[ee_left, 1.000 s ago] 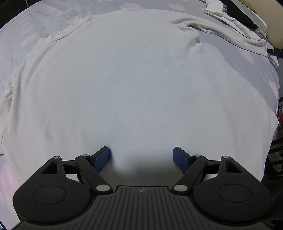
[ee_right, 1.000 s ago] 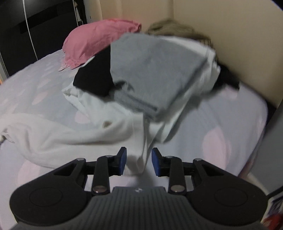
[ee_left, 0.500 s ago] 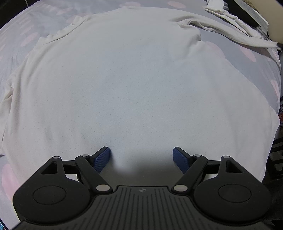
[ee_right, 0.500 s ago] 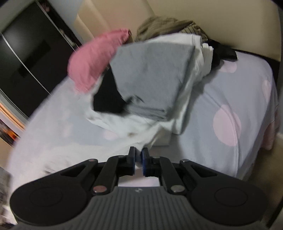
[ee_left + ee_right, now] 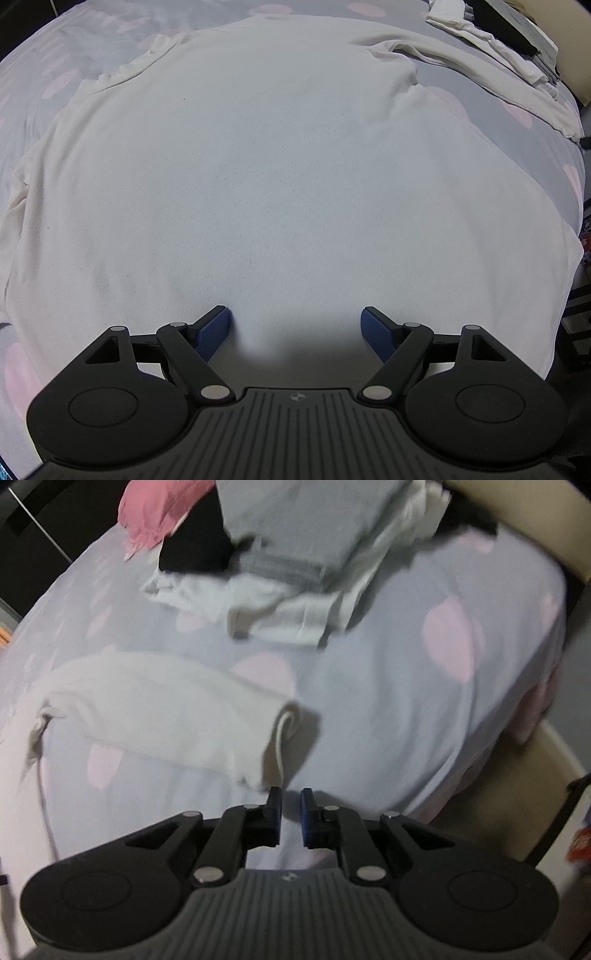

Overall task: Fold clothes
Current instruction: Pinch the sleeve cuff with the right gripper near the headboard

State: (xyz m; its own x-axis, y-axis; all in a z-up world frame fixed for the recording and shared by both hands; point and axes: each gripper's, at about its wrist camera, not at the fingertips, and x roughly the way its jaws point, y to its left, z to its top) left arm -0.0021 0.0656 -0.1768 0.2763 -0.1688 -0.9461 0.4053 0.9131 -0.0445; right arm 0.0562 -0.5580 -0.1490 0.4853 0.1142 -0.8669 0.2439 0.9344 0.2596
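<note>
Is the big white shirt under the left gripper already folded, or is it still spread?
Spread. The white shirt lies flat across the bed, one sleeve stretched outward.

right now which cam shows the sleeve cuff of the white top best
The right wrist view. The sleeve cuff lies close ahead of the right gripper, its rolled open end facing the camera, though blurred. The left wrist view shows it only small and far off at the frame's right edge.

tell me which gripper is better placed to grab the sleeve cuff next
Right. The right gripper sits just short of the white sleeve's cuff, jaws slightly apart; the left gripper rests open on the shirt body.
</note>
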